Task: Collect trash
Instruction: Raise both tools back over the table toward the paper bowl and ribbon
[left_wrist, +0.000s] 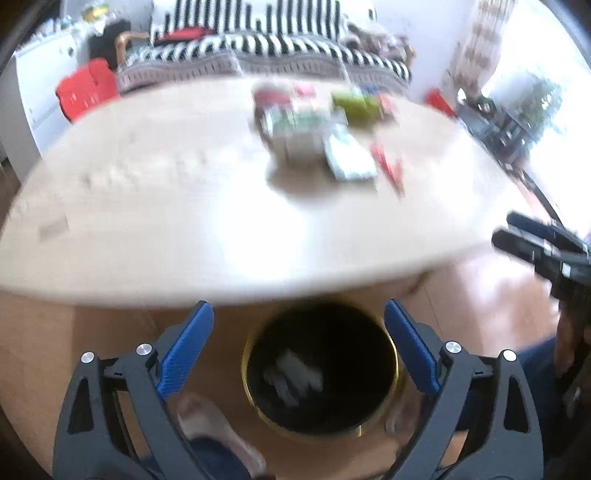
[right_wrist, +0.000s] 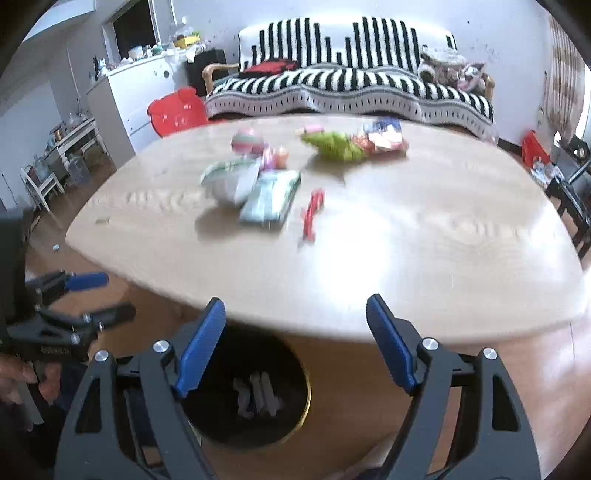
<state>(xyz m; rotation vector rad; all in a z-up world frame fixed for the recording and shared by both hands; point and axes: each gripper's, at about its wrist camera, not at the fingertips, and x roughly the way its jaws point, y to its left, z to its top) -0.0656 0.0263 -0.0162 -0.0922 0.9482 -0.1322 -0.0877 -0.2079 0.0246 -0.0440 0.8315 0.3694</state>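
Note:
A round black bin with a gold rim (left_wrist: 321, 373) stands on the floor below the table's near edge, with pale crumpled trash (left_wrist: 295, 373) inside. My left gripper (left_wrist: 299, 317) hangs open above it, nothing between its blue pads. In the right wrist view the same bin (right_wrist: 255, 391) sits low left, and my right gripper (right_wrist: 295, 314) is open and empty over the table's edge. Wrappers lie on the wooden table (right_wrist: 406, 258): a pale packet (right_wrist: 269, 199), a red wrapper (right_wrist: 312, 214), a green bag (right_wrist: 332, 146) and others.
The right gripper (left_wrist: 539, 247) shows at the right edge of the left wrist view. The left gripper (right_wrist: 74, 295) and a hand (right_wrist: 22, 376) show at the left in the right wrist view. A striped sofa (right_wrist: 347, 81) and a red stool (right_wrist: 177, 110) stand behind the table.

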